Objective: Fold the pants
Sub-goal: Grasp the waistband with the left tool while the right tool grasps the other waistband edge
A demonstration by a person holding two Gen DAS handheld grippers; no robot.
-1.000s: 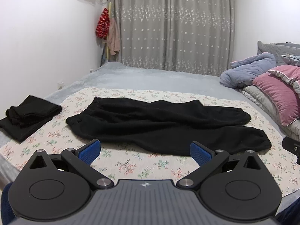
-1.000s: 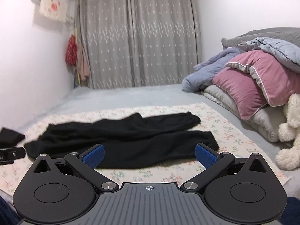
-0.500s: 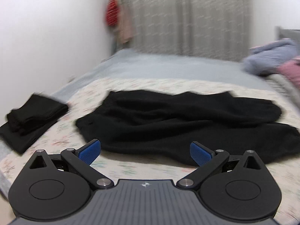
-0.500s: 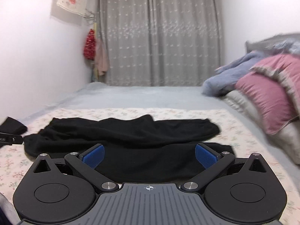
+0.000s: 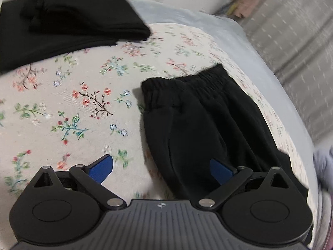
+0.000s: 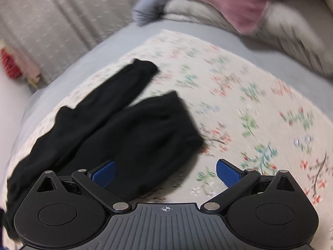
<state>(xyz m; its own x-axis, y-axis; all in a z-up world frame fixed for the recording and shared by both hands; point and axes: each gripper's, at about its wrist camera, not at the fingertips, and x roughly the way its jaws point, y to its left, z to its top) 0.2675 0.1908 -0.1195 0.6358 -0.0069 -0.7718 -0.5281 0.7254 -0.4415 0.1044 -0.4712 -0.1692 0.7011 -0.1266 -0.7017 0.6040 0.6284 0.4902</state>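
Observation:
Black pants (image 5: 199, 123) lie spread flat on a floral sheet (image 5: 68, 104). In the left wrist view their elastic waistband (image 5: 183, 83) is the end nearest me. My left gripper (image 5: 161, 169) hovers open over the waist end's near edge, one blue pad over the sheet, the other over the fabric. The right wrist view shows the two legs (image 6: 116, 125) with their cuffs pointing away, one leg angled off from the other. My right gripper (image 6: 165, 171) hovers open by the near leg's cuff (image 6: 183, 125), holding nothing.
A pile of folded black clothes (image 5: 62, 18) sits on the sheet beyond the waistband. Pink and grey pillows (image 6: 239, 10) are stacked past the cuffs. Grey curtains (image 6: 68, 14) hang behind the bed, and a grey bedcover (image 5: 208, 25) borders the floral sheet.
Both grippers have dropped from a level view across the bed to a downward view close over the pants, the left at the waist, the right at the cuffs. Both stay open.

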